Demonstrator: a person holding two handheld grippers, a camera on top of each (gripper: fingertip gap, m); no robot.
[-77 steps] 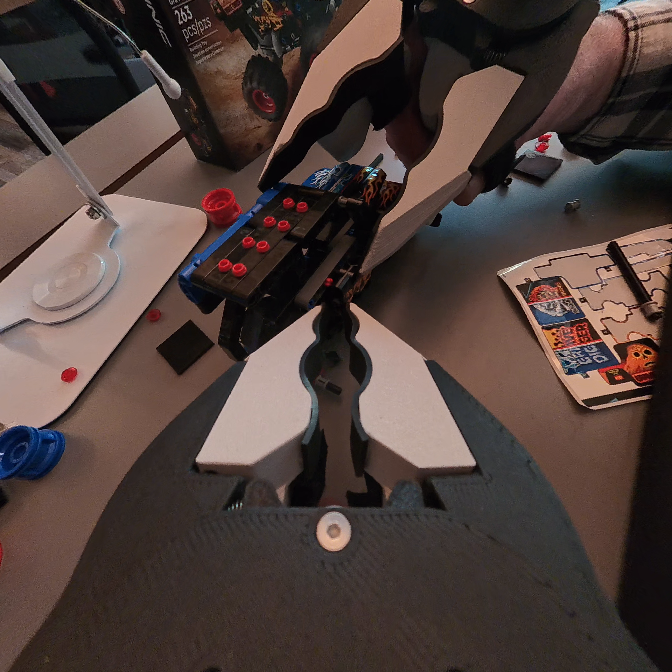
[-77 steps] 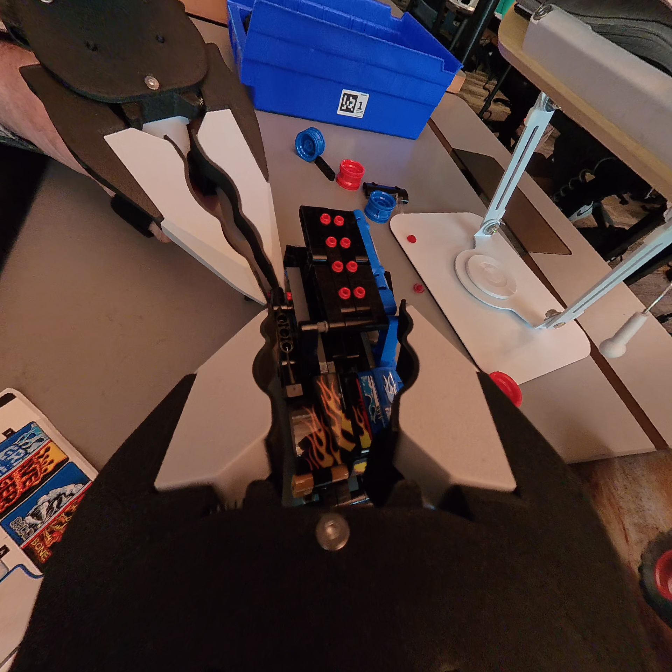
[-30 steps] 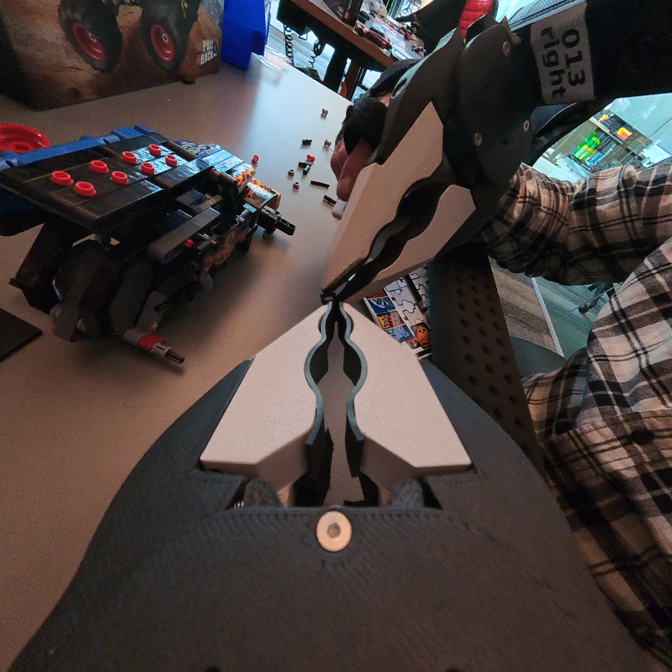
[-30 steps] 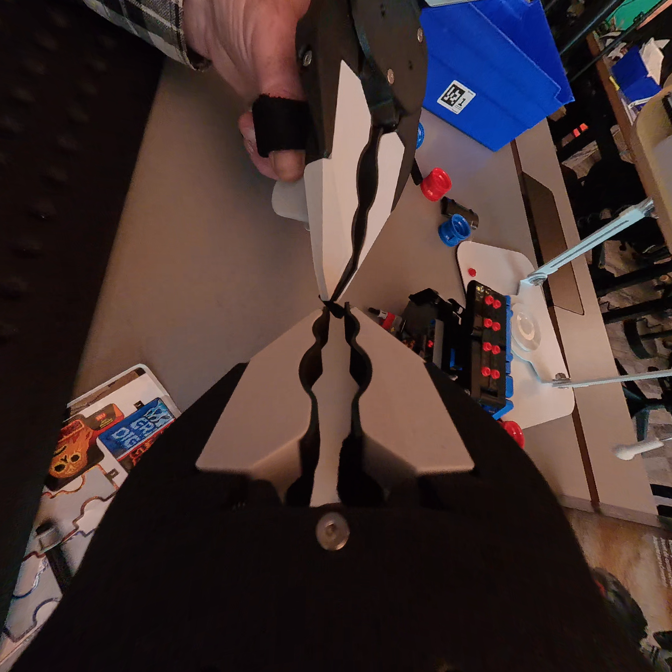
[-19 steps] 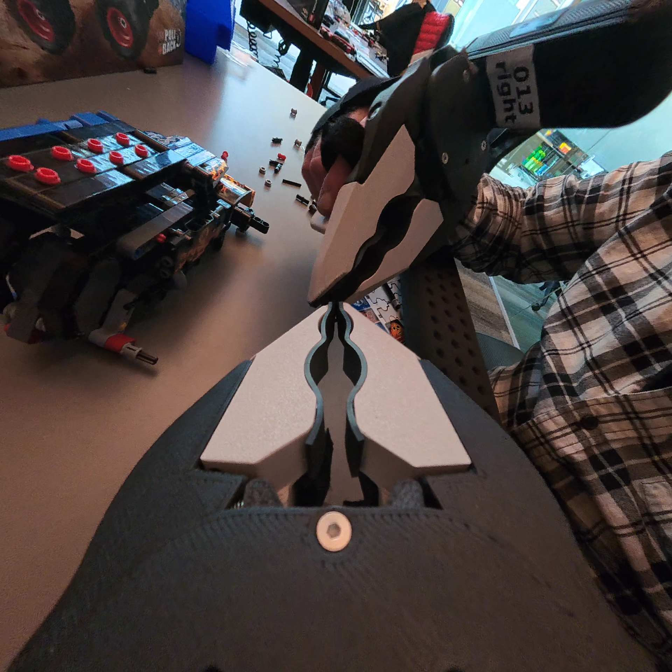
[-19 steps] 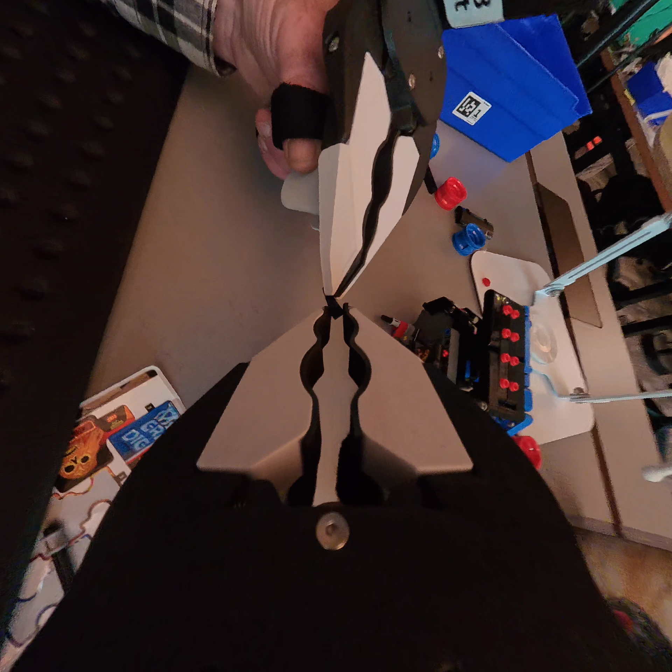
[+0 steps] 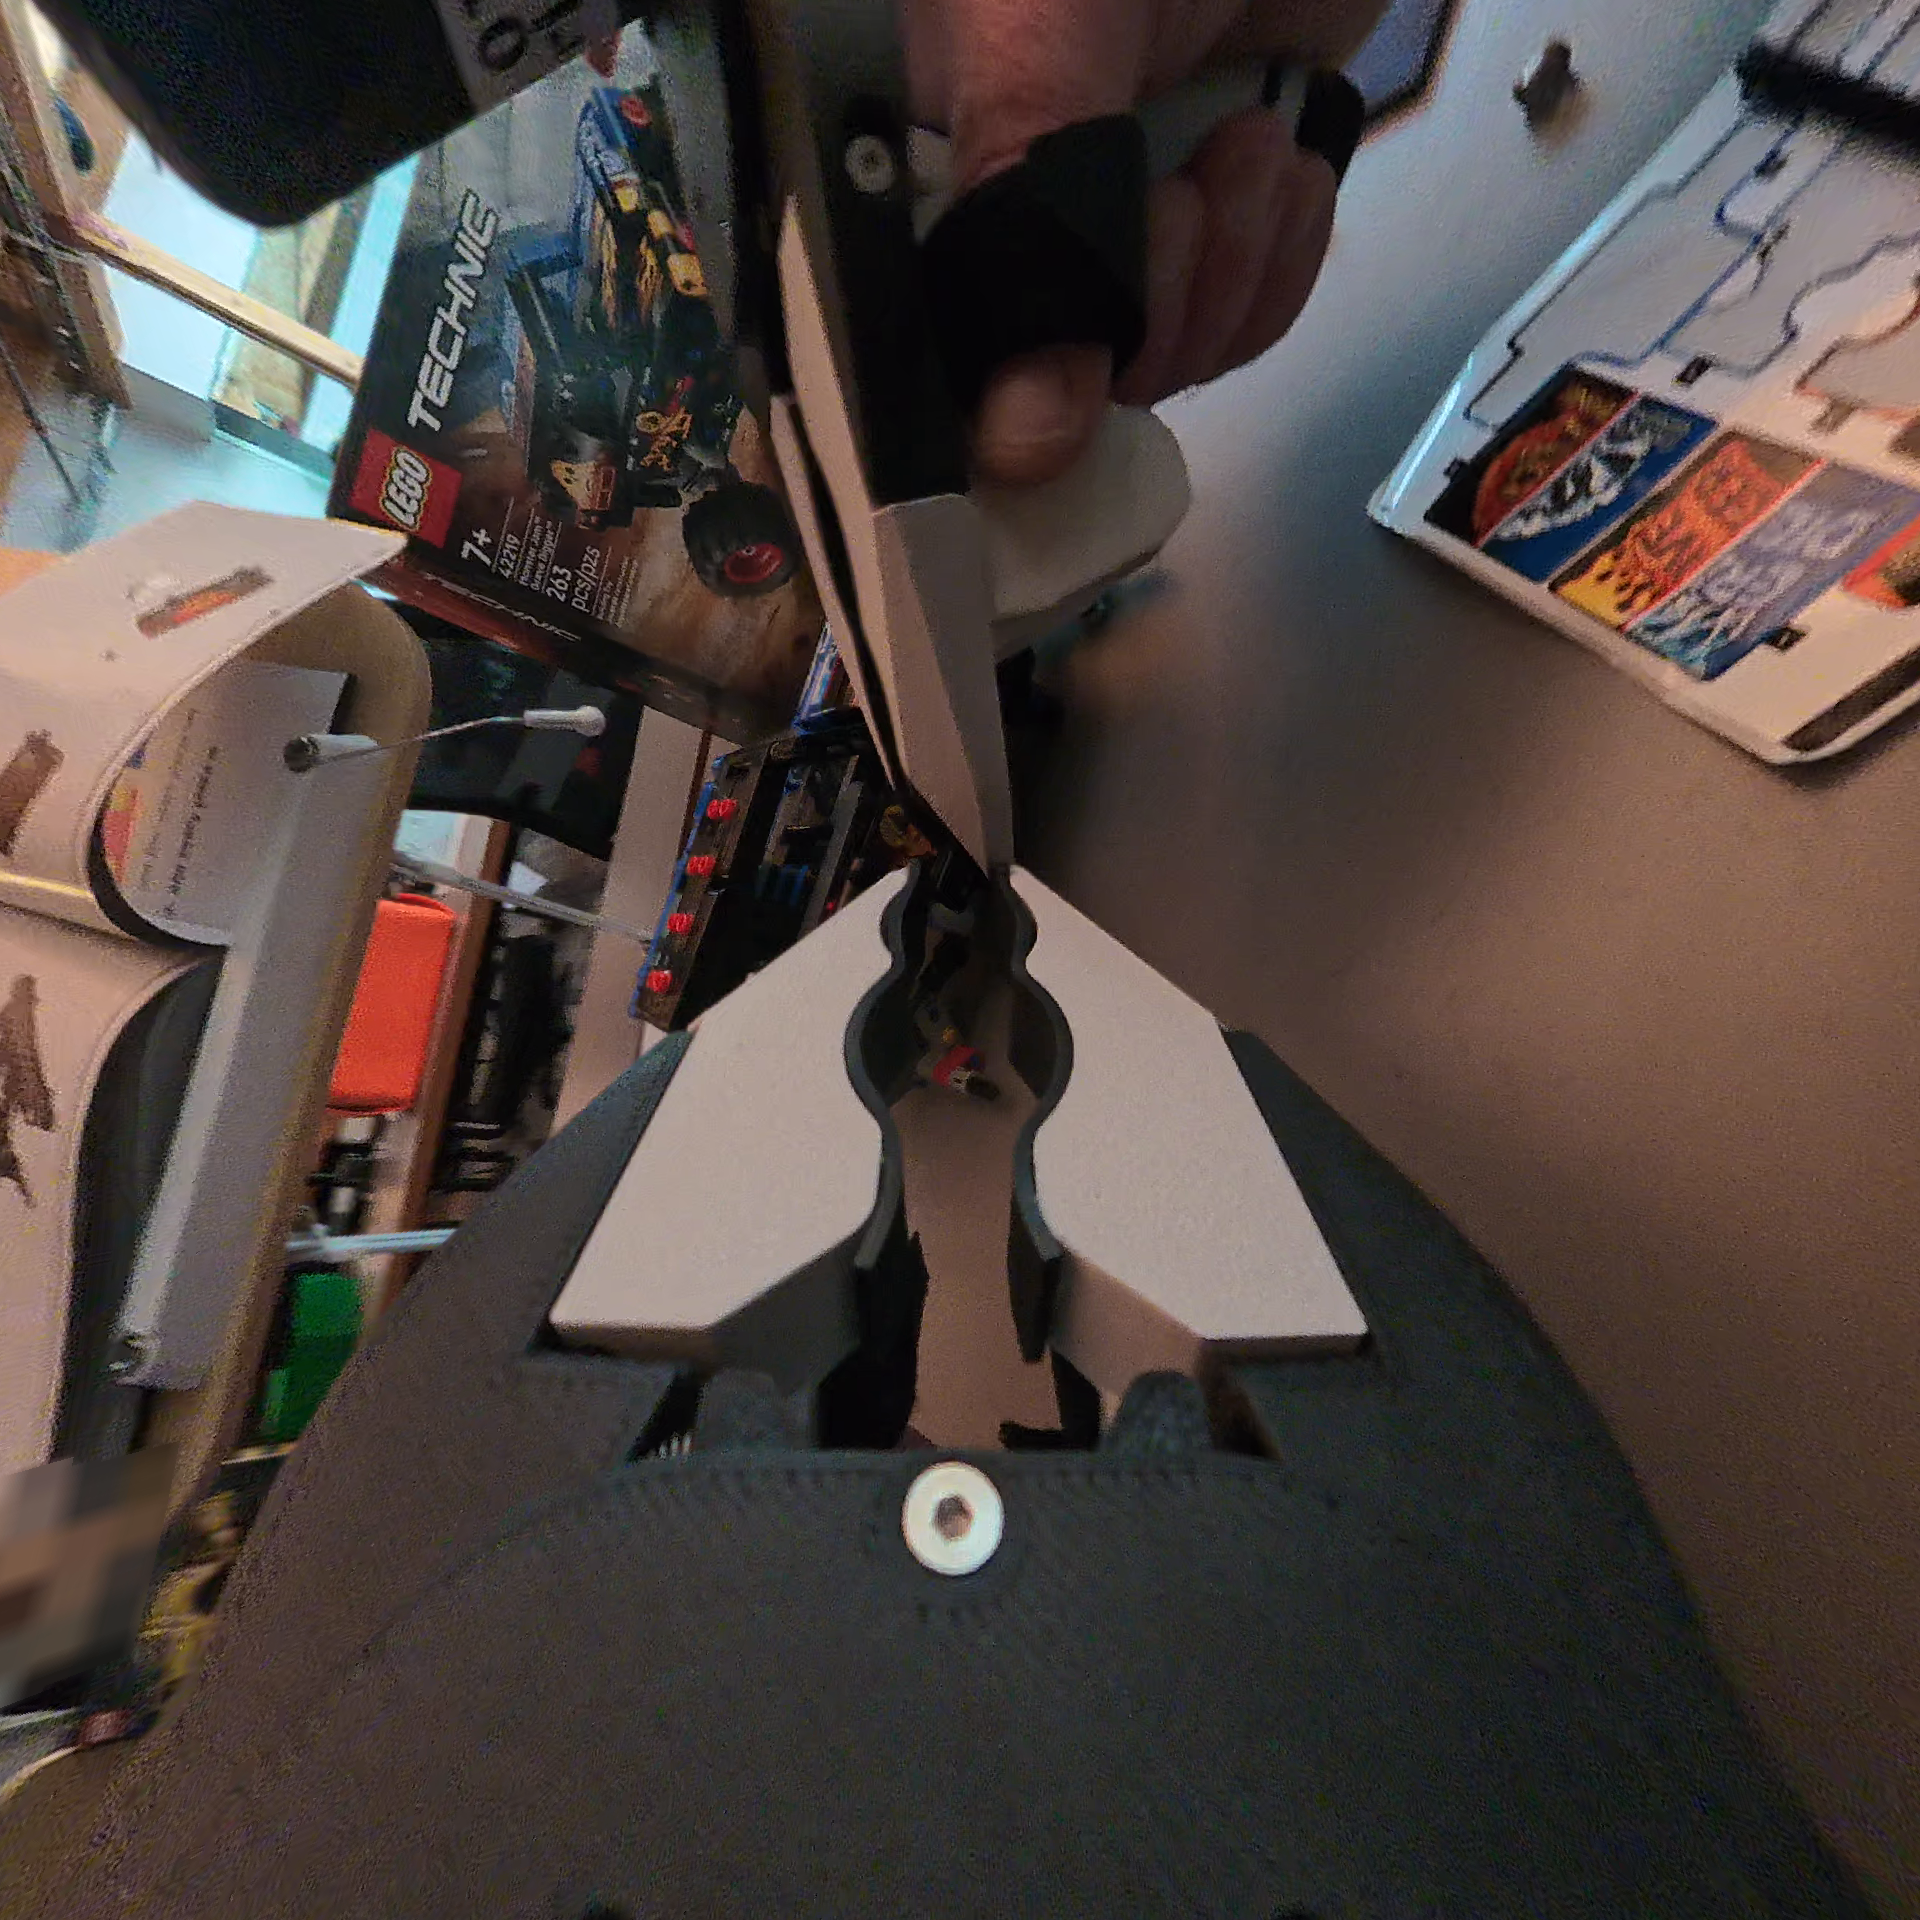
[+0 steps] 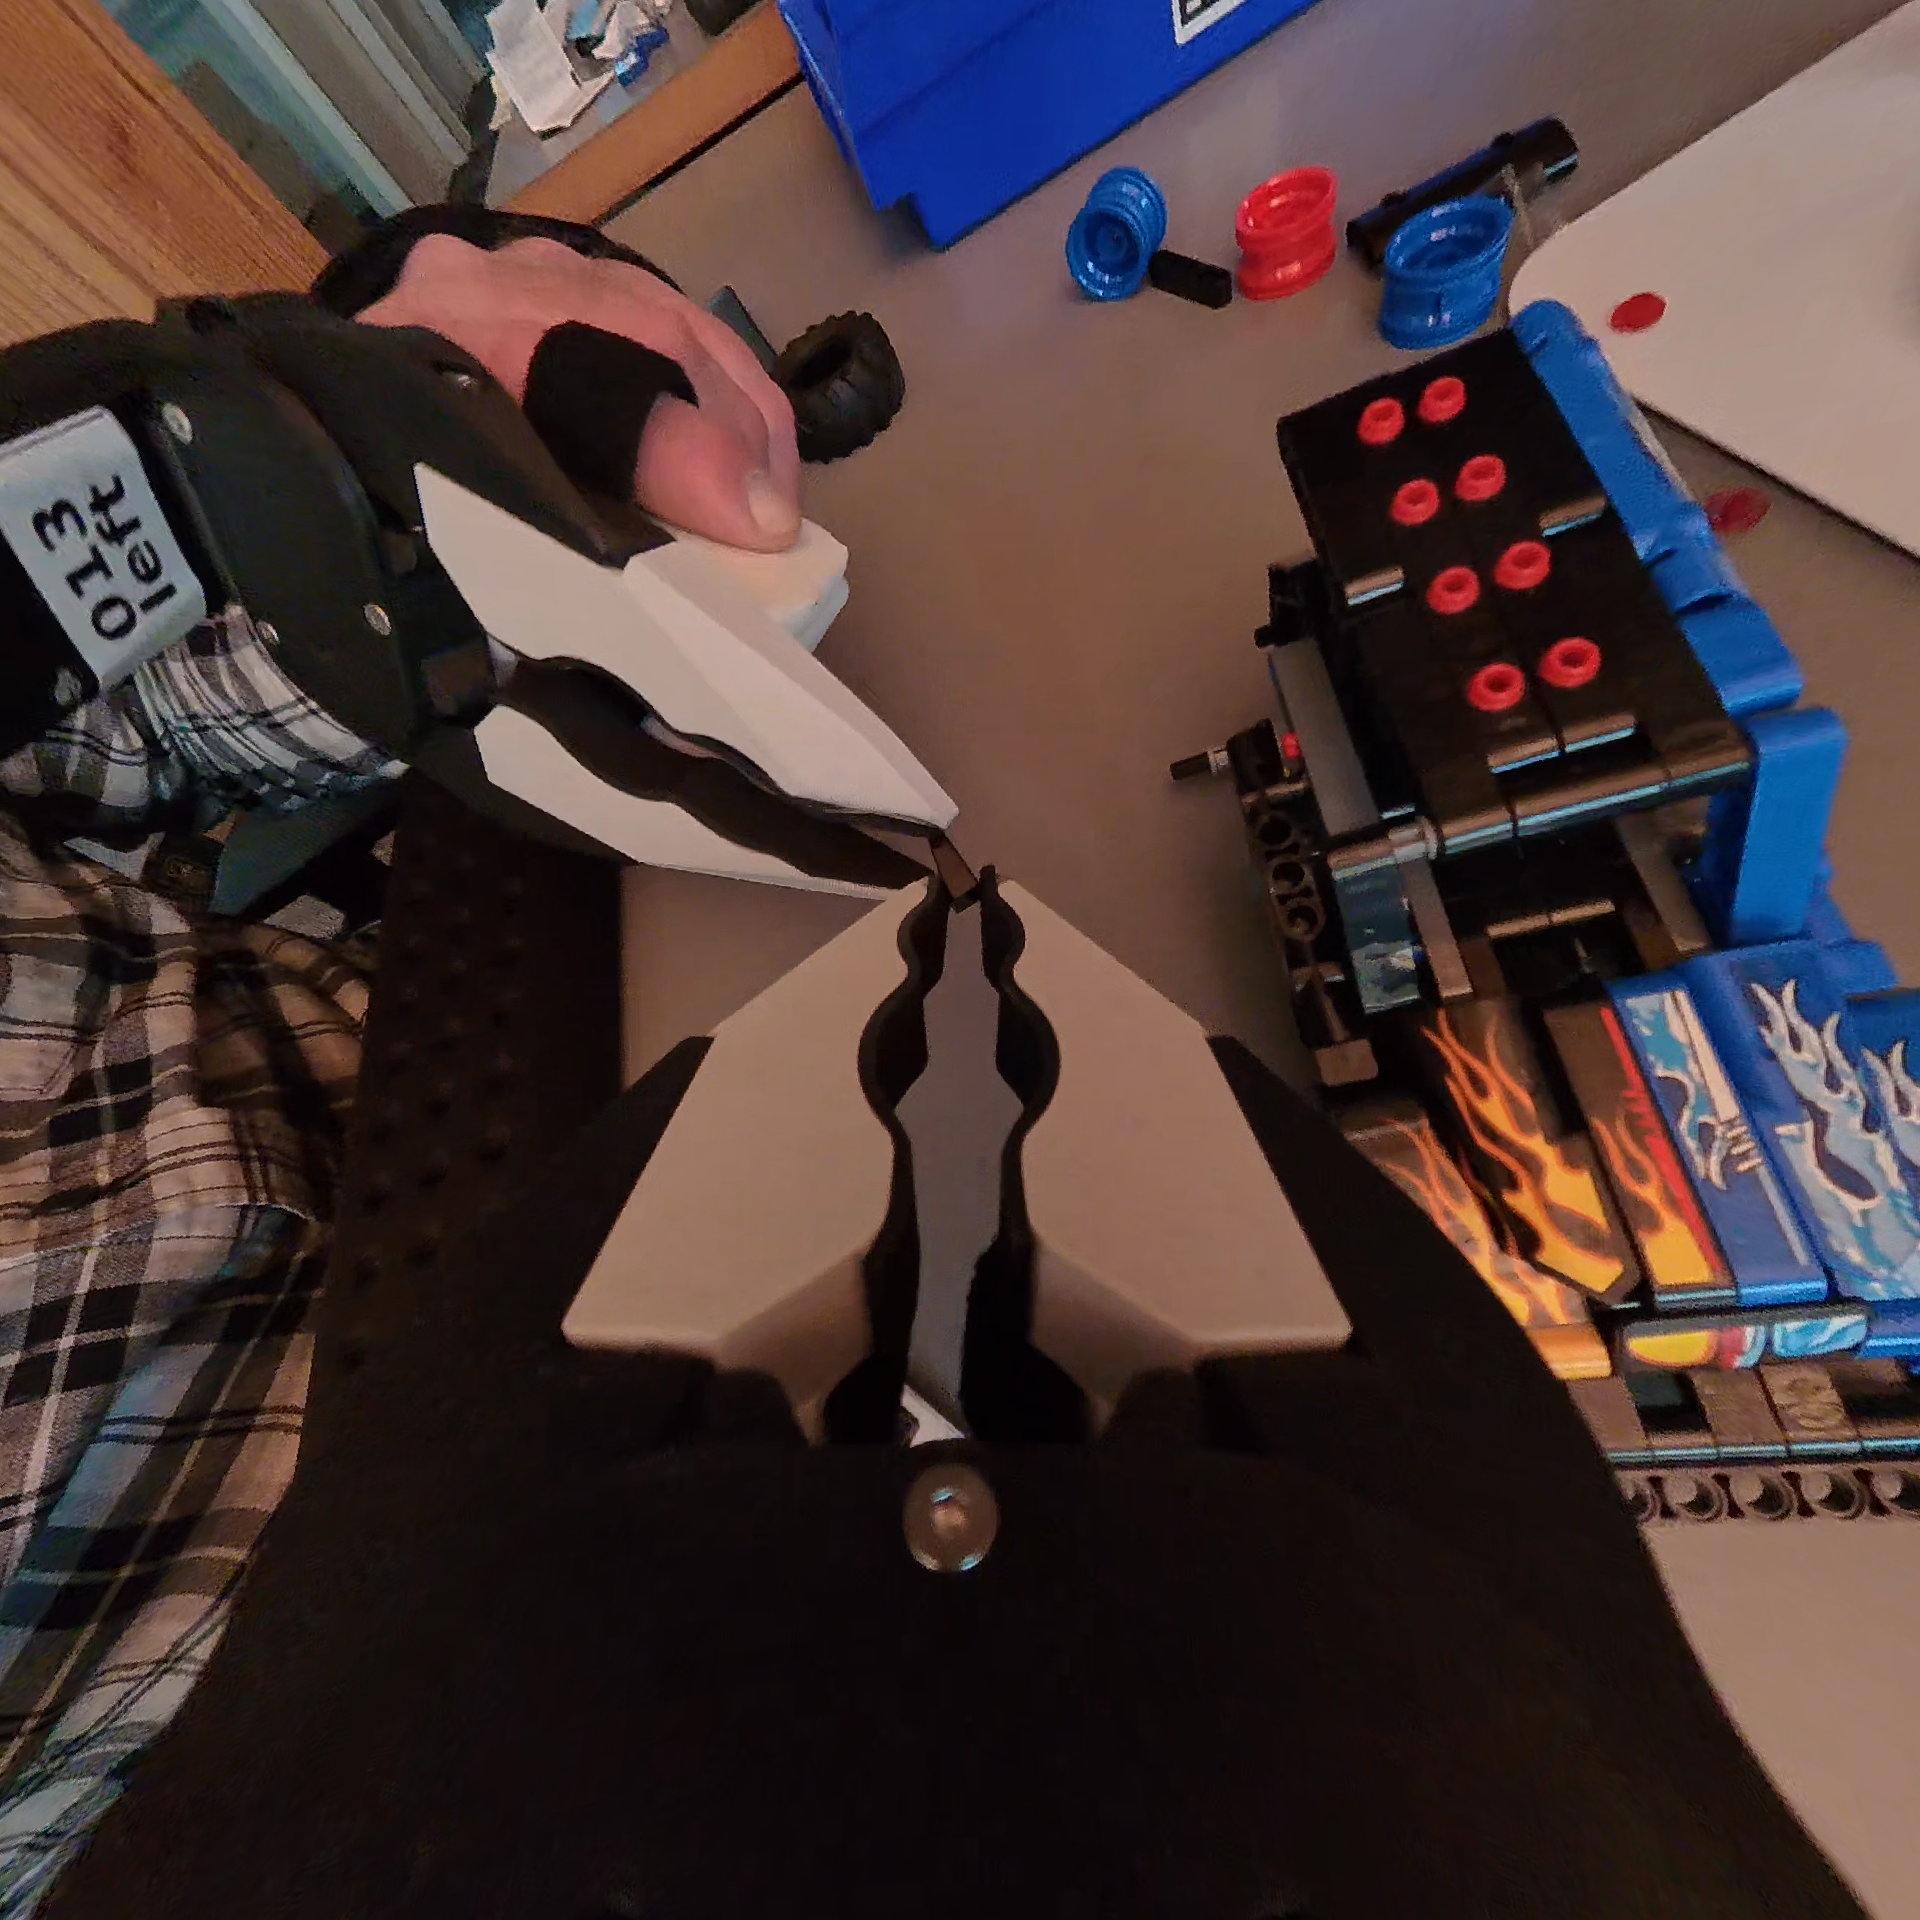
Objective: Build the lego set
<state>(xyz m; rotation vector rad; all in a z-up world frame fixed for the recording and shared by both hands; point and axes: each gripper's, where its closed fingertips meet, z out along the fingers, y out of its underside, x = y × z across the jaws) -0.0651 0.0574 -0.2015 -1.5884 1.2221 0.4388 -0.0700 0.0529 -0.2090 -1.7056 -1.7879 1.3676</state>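
Black small piece (image 8: 954,871) apparently pinched between nearly closed left gripper (image 8: 935,821) and right gripper (image 8: 961,894), tip to tip.

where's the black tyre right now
In the right wrist view the black tyre lies on the table, upper left of centre, just behind the hand holding the left gripper, left of the blue wheel.

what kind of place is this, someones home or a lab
Probably a lab or workshop, not a home. A blue storage bin with a printed marker tag sits on the grey table, white camera-stand arms stand nearby, and cluttered workbenches show behind.
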